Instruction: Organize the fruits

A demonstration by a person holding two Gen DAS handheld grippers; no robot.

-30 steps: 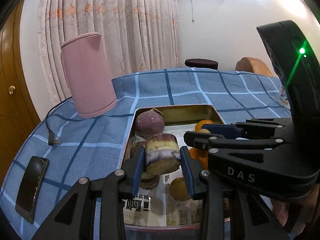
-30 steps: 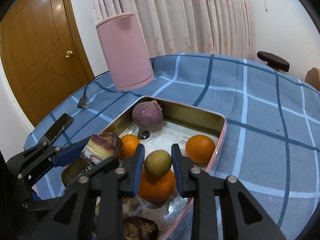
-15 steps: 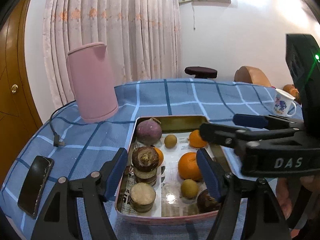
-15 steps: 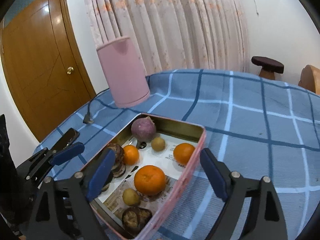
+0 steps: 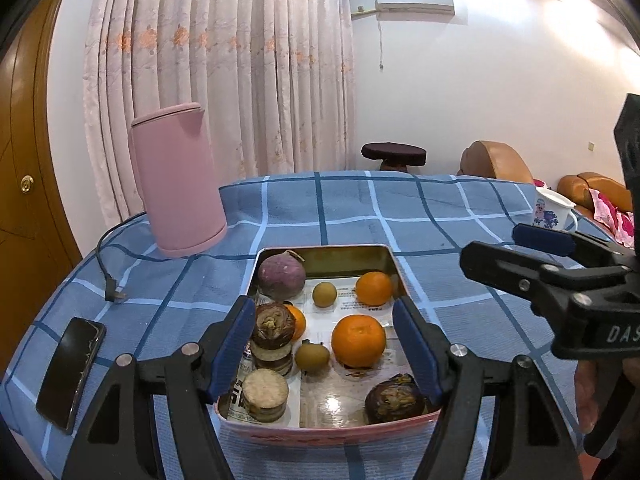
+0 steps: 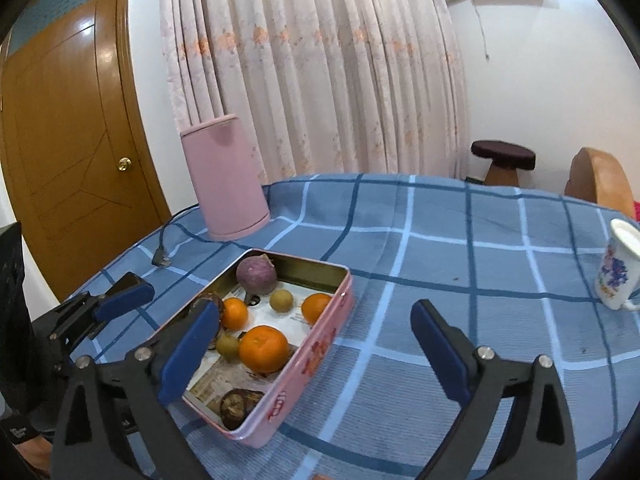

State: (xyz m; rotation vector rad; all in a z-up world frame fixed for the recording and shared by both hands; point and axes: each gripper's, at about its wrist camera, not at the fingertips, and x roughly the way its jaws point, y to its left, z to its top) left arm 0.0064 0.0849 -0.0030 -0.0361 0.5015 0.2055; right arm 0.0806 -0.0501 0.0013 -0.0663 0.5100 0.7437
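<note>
Both claws hang over the bench (image 6: 460, 240) and nothing is between their pads. The left claw (image 5: 324, 354) stands released, spread across the near end of the pink tin (image 5: 328, 434). The right claw (image 6: 316, 350) is opening wider, empty, at the tin's right wall. Inside the tin: a big orange (image 5: 359, 339), two smaller oranges, two small brown fruits, a purple round one (image 5: 281, 275) at the far end, and dark sliced pieces stacked along the left. A pink kettle (image 5: 176, 180) stands beyond.
</note>
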